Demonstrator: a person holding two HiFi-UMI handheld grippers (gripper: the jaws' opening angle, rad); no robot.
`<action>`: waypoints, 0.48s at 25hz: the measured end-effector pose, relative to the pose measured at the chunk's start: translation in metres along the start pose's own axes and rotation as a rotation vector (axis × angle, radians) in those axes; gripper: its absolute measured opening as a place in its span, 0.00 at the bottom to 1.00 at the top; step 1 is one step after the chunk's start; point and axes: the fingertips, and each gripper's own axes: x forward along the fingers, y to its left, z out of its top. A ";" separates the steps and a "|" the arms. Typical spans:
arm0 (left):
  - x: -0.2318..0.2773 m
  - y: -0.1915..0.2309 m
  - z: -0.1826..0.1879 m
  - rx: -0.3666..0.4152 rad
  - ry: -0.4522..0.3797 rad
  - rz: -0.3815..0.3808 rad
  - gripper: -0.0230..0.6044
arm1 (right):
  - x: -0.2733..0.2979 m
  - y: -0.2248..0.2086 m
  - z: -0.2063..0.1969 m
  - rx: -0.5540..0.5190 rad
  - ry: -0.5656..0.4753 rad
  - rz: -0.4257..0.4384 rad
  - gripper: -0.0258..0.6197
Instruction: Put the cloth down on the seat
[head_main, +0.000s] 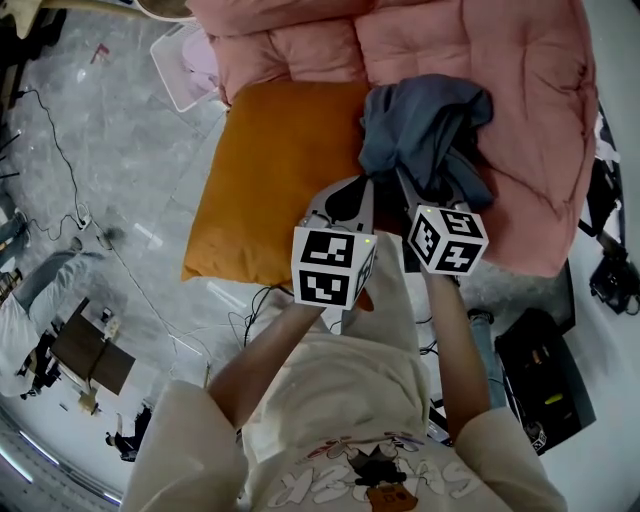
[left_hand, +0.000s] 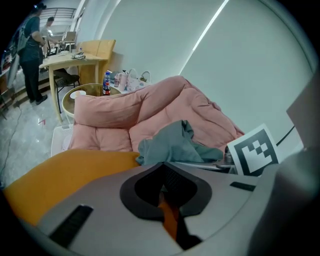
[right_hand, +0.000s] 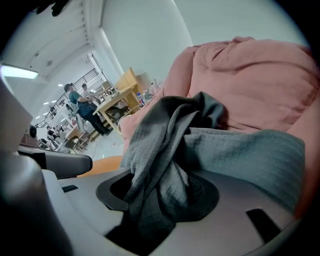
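A grey-blue cloth (head_main: 425, 125) hangs bunched from my right gripper (head_main: 428, 188), which is shut on it; its loose folds rest on the pink quilt (head_main: 490, 50). In the right gripper view the cloth (right_hand: 210, 145) fills the space between the jaws of the right gripper (right_hand: 160, 195). The orange seat cushion (head_main: 270, 170) lies left of the cloth. My left gripper (head_main: 350, 190) hovers over the cushion's right edge, beside the cloth, shut and holding nothing. In the left gripper view the left gripper (left_hand: 162, 175) shows only a thin orange slit, with the cloth (left_hand: 172, 145) just beyond.
The pink quilt (left_hand: 165, 105) is heaped across the back and right of the seat. A white basket (head_main: 185, 65) stands on the floor at the far left, cables trail below the cushion, and black cases (head_main: 535, 370) sit at the right. A wooden table (left_hand: 75, 60) and a standing person (left_hand: 30, 40) are farther off.
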 end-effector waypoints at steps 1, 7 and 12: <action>0.001 0.001 -0.001 -0.003 0.000 -0.004 0.05 | 0.005 0.000 -0.001 0.001 0.010 -0.004 0.38; 0.003 0.008 0.002 -0.031 -0.007 -0.023 0.05 | 0.036 -0.003 -0.007 0.024 0.045 -0.032 0.39; 0.001 0.011 0.004 -0.033 -0.016 -0.043 0.04 | 0.059 -0.007 -0.012 0.068 0.070 -0.035 0.40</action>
